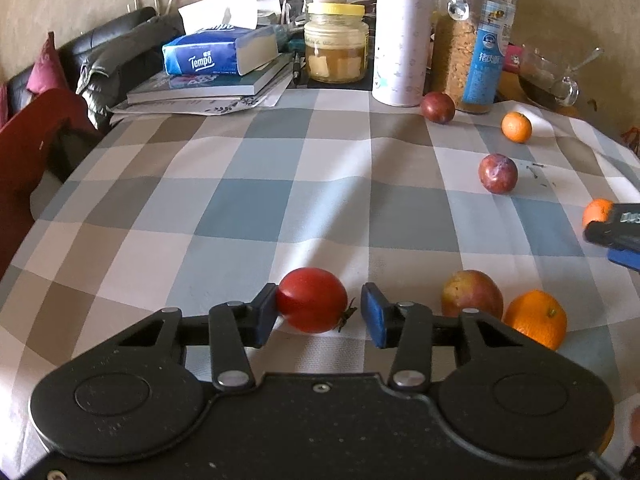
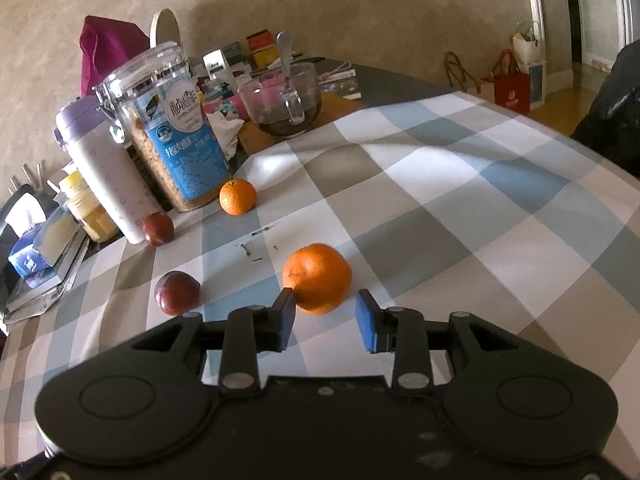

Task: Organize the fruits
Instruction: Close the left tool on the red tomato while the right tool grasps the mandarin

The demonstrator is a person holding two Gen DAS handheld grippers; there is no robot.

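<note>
Tomato: soft, thin skin; we hold its round sides gently.
Left gripper: jaws apart, one pad touching it.
Right gripper: jaws apart beside mandarin.
Apple: just right of tomato.

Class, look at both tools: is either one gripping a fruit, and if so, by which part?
Neither. The left tool touches the tomato on one side only; the right tool likewise touches the orange.

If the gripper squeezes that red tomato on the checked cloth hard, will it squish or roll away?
The tomato looks smooth and shiny, so it may slip between the left gripper pads. It is round and lies on its side, so a nudge would probably roll it. Thin, taut skin suggests a hard squeeze could bruise or split it.
</note>
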